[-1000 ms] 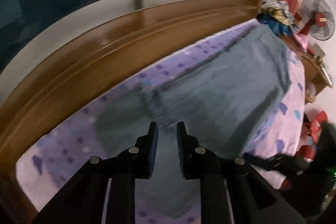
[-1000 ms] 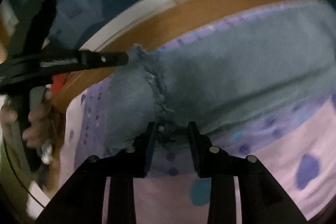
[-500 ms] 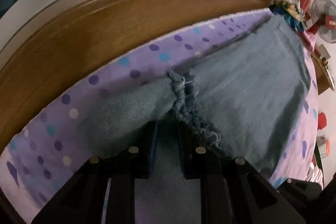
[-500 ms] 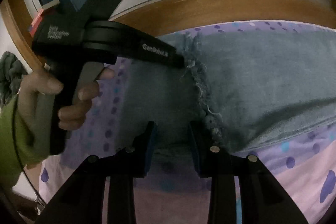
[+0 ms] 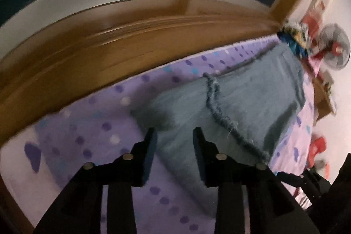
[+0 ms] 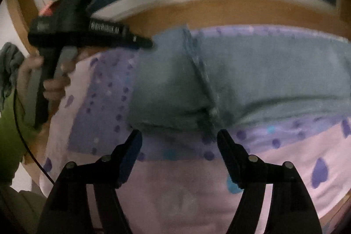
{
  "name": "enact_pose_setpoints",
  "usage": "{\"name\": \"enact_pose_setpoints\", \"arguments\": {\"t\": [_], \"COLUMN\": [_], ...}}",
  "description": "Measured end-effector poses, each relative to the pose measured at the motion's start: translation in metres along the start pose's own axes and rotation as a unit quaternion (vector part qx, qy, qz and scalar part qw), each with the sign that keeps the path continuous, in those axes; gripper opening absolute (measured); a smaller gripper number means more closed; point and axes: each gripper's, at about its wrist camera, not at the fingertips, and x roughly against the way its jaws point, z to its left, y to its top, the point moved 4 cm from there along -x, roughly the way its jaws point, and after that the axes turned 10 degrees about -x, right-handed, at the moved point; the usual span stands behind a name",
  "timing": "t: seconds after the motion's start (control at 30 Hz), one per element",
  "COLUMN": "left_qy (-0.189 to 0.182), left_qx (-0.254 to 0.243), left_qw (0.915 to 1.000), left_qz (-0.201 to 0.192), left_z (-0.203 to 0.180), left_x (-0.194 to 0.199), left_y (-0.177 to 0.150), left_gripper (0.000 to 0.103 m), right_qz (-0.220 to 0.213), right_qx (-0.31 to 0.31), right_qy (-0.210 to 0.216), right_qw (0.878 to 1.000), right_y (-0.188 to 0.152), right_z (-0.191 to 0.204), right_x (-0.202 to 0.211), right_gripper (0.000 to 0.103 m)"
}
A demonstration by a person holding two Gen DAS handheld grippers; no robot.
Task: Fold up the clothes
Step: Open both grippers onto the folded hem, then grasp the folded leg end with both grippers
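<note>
One "GenRobot.AI"-style label, left tool [image 6: 151,43]

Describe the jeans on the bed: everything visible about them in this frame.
The jeans are faded blue denim, lying flat on the purple dotted bedsheet beside the wooden ledge. One end is folded back over the rest, so a frayed hem runs across the top layer. Both grippers have just been opening; the right gripper stands open, short of the folded edge; the left gripper open over the fabric, not pinching it.

Dim indoor light, heavy motion blur, fisheye edges curved and dark
</note>
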Motion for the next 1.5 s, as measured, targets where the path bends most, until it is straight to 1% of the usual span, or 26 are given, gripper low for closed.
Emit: {"name": "enact_pose_setpoints", "arguments": {"t": [0.07, 0.13, 0.2, 0.27, 0.33, 0.47, 0.53, 0.57, 0.67, 0.7, 0.73, 0.77, 0.8, 0.87, 0.9, 0.93, 1.03, 1.1, 1.2, 1.23, 1.3, 1.37, 1.4, 1.5], "left_qy": [-0.023, -0.045, -0.055, -0.056, -0.062, -0.080, -0.091, -0.095, -0.089, -0.084, -0.075, -0.064, -0.059, -0.060, -0.060, -0.057, -0.035, -0.017, 0.003, 0.008, 0.015, 0.017, 0.019, 0.023], "left_qx": [0.025, 0.051, 0.070, 0.087, 0.104, 0.124, 0.130, 0.131, 0.140, 0.146, 0.149, 0.151, 0.153, 0.159, 0.160, 0.159, 0.143, 0.130, 0.106, 0.097, 0.078, 0.064, 0.058, 0.050], "left_qw": [0.9994, 0.9975, 0.9954, 0.9938, 0.9921, 0.9886, 0.9871, 0.9867, 0.9861, 0.9857, 0.9858, 0.9864, 0.9864, 0.9855, 0.9853, 0.9857, 0.9890, 0.9912, 0.9940, 0.9950, 0.9966, 0.9976, 0.9980, 0.9985], "left_qz": [0.006, 0.022, 0.036, 0.039, 0.034, 0.029, 0.020, 0.018, 0.015, 0.013, 0.013, 0.015, 0.015, 0.009, 0.005, 0.001, -0.009, -0.016, -0.023, -0.023, -0.023, -0.020, -0.016, -0.003], "left_z": [0.007, 0.012, 0.014, 0.016, 0.020, 0.025, 0.026, 0.025, 0.023, 0.023, 0.023, 0.024, 0.024, 0.023, 0.022, 0.019, 0.002, -0.012, -0.038, -0.048, -0.066, -0.085, -0.095, -0.118], "left_x": [-0.005, -0.017, -0.031, -0.039, -0.042, -0.048, -0.051, -0.052, -0.055, -0.055, -0.055, -0.055, -0.054, -0.048, -0.044, -0.039, -0.024, -0.014, -0.005, -0.005, -0.006, -0.014, -0.021, -0.042], "left_y": [-0.007, -0.013, -0.013, -0.012, -0.011, -0.011, -0.009, -0.008, -0.004, -0.004, -0.003, -0.004, -0.004, -0.004, -0.002, 0.000, 0.012, 0.023, 0.041, 0.047, 0.059, 0.071, 0.076, 0.087], "left_gripper": [0.036, 0.036, 0.036, 0.036, 0.036, 0.039, 0.043, 0.047, 0.047, 0.045, 0.041, 0.030, 0.027, 0.022, 0.021, 0.021, 0.021, 0.021, 0.021, 0.021, 0.021, 0.021, 0.021, 0.021], "right_qz": [-0.022, -0.038, -0.038, -0.034, -0.031, -0.011, 0.000, 0.005, -0.003, -0.004, -0.004, -0.003, -0.002, 0.000, 0.001, -0.003, -0.013, -0.018, -0.019, -0.019, -0.019, -0.017, -0.017, -0.021], "right_qx": [0.036, 0.076, 0.107, 0.127, 0.131, 0.134, 0.129, 0.126, 0.100, 0.096, 0.093, 0.090, 0.081, 0.063, 0.054, 0.040, -0.009, -0.043, -0.082, -0.098, -0.121, -0.155, -0.166, -0.188], "right_qy": [-0.008, -0.021, -0.042, -0.057, -0.065, -0.091, -0.099, -0.103, -0.110, -0.110, -0.110, -0.106, -0.094, -0.069, -0.056, -0.034, 0.030, 0.072, 0.114, 0.130, 0.151, 0.174, 0.180, 0.175], "right_qw": [0.999, 0.996, 0.993, 0.990, 0.989, 0.987, 0.987, 0.987, 0.989, 0.989, 0.990, 0.990, 0.992, 0.996, 0.997, 0.999, 0.999, 0.996, 0.990, 0.986, 0.981, 0.972, 0.969, 0.966], "right_y": [0.005, 0.008, 0.004, 0.003, 0.001, 0.000, 0.000, 0.000, 0.007, 0.008, 0.010, 0.011, 0.014, 0.020, 0.023, 0.027, 0.041, 0.051, 0.060, 0.065, 0.066, 0.071, 0.073, 0.074], "right_z": [0.021, 0.042, 0.056, 0.067, 0.074, 0.072, 0.067, 0.065, 0.058, 0.056, 0.055, 0.054, 0.053, 0.051, 0.049, 0.045, 0.026, 0.011, -0.011, -0.019, -0.029, -0.052, -0.062, -0.095], "right_x": [0.005, 0.004, -0.007, -0.023, -0.040, -0.067, -0.078, -0.083, -0.084, -0.085, -0.085, -0.084, -0.082, -0.077, -0.075, -0.069, -0.052, -0.040, -0.031, -0.028, -0.022, -0.019, -0.018, -0.016], "right_gripper": [0.072, 0.072, 0.072, 0.072, 0.072, 0.071, 0.068, 0.064, 0.050, 0.045, 0.043, 0.036, 0.027, 0.019, 0.019, 0.019, 0.018, 0.018, 0.018, 0.018, 0.019, 0.019, 0.019, 0.019]}}
